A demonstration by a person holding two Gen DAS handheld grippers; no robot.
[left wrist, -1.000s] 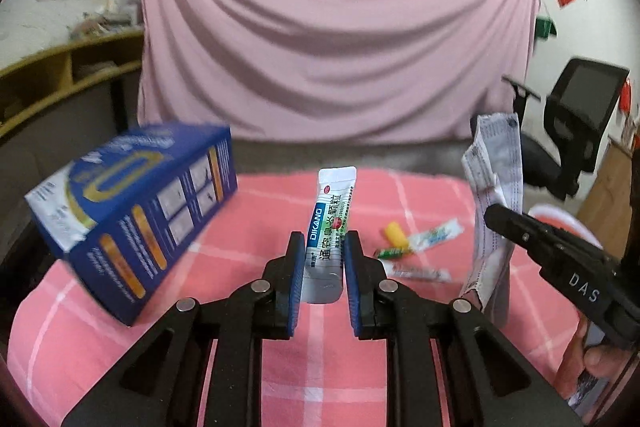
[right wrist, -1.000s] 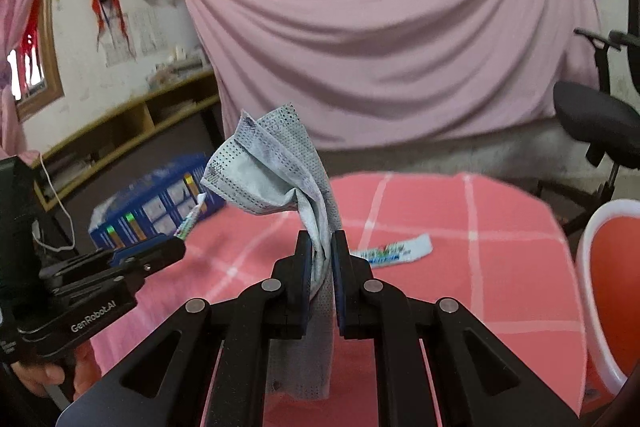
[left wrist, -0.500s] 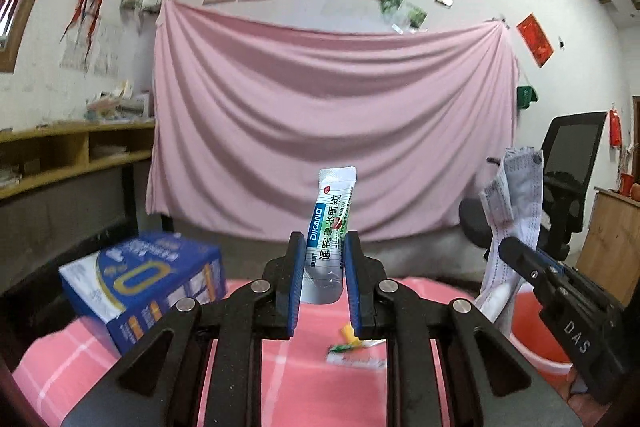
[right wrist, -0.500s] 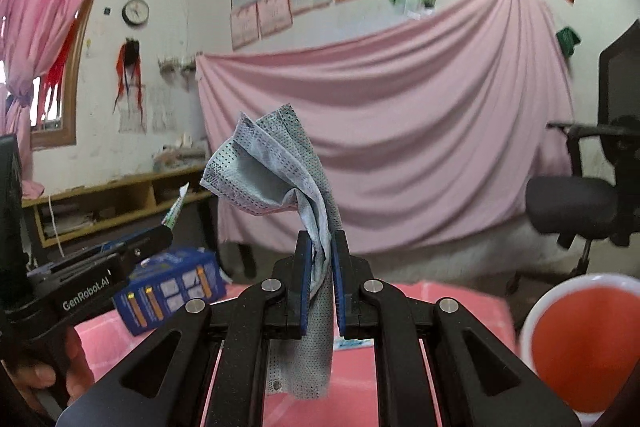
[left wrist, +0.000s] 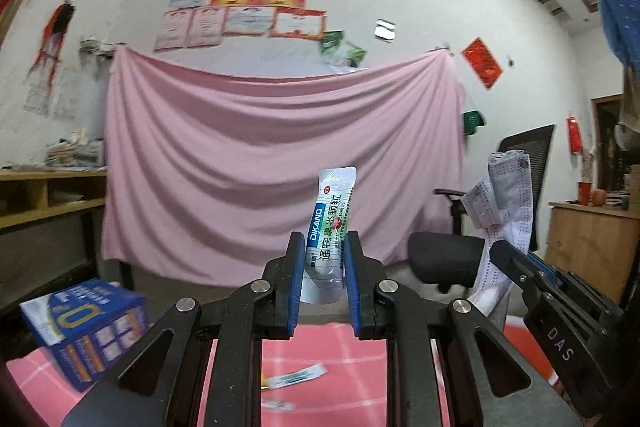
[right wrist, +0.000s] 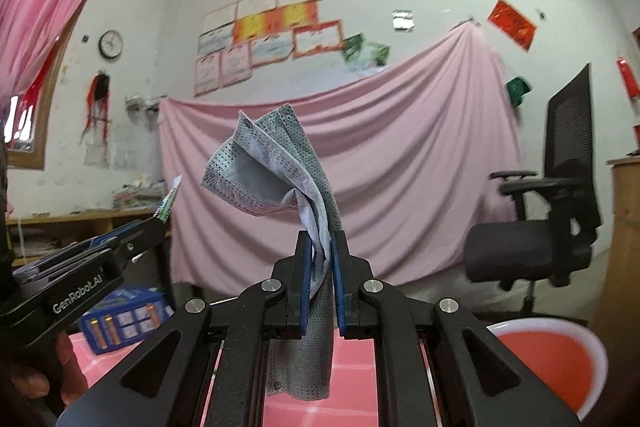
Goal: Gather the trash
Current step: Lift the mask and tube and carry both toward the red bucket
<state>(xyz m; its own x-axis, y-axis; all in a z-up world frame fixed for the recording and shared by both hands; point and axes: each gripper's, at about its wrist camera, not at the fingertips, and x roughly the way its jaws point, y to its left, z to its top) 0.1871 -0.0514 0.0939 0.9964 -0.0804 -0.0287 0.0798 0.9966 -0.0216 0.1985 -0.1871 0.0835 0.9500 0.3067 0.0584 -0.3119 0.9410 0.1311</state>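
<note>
Our left gripper (left wrist: 323,267) pinches an upright sachet (left wrist: 329,227); our right gripper (right wrist: 321,267) clamps a mask (right wrist: 276,167).

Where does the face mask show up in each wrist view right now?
Left wrist view: face mask at right, hanging from the right gripper in front of the office chair.
Right wrist view: face mask at centre, pinched in that gripper.
Shared landmark: the pink sheet on the back wall, also.
</note>
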